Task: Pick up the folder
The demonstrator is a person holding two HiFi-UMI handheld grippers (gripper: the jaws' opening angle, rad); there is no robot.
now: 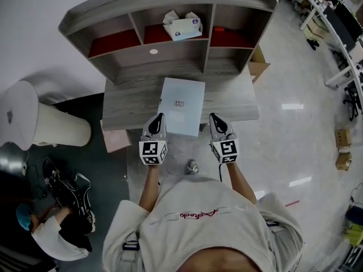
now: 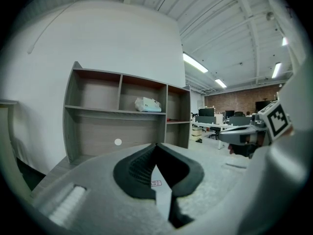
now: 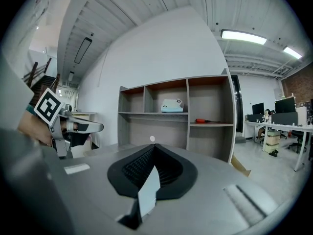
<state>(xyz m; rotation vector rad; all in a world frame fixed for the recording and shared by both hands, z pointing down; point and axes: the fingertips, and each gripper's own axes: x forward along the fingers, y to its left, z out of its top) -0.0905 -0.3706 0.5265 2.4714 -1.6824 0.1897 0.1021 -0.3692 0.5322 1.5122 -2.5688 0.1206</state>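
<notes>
A pale blue folder (image 1: 181, 105) lies on the grey desk (image 1: 125, 103), its near end sticking out over the front edge. My left gripper (image 1: 158, 119) is at the folder's near left corner, and my right gripper (image 1: 215, 118) is at its near right side. Both point toward the shelf unit. In the left gripper view the jaws (image 2: 156, 148) are shut with the folder's pale edge (image 2: 162, 192) pinched between them. The right gripper view shows the same: jaws (image 3: 155, 148) shut on a pale sheet edge of the folder (image 3: 148, 192).
A grey shelf unit (image 1: 170, 50) stands at the back of the desk, with a tissue pack (image 1: 182, 26) in its middle bay and a red tool (image 3: 209, 120) to the right. A white cylinder (image 1: 39, 123) and a crouching person (image 1: 51, 231) are at left; a cardboard box (image 1: 258, 67) at right.
</notes>
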